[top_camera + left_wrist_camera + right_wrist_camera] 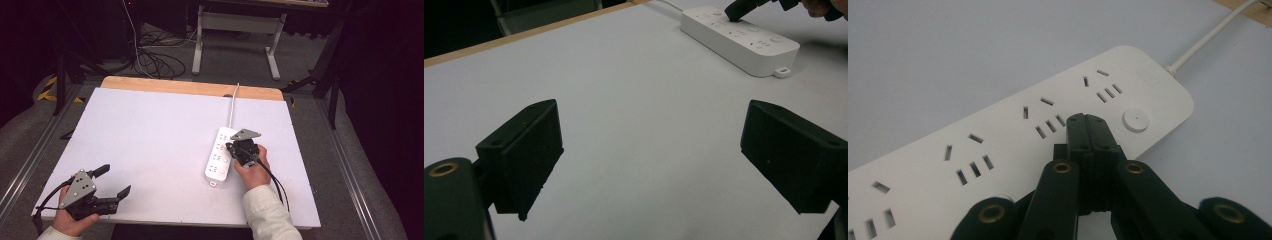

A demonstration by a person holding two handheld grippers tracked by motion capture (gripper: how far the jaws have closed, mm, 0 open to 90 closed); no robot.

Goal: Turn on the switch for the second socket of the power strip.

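A white power strip point(220, 155) lies on the white board, right of the middle, its cord point(232, 107) running to the far edge. My right gripper point(230, 146) is shut, and its tips rest on the strip's top point(998, 145). In the right gripper view the closed tips point(1087, 120) sit between two socket groups, just left of a round button point(1136, 120). My left gripper point(116, 180) is open near the front left corner, with nothing between its fingers point(651, 112). The left gripper view shows the strip point(744, 42) far off, with the right gripper point(736, 11) on it.
The white board point(150, 130) covers a wooden table whose bare far edge point(175, 86) is visible. Beyond the table, loose cables point(155, 62) lie on the floor beside the legs of a desk point(235, 40). Grey carpet surrounds the table.
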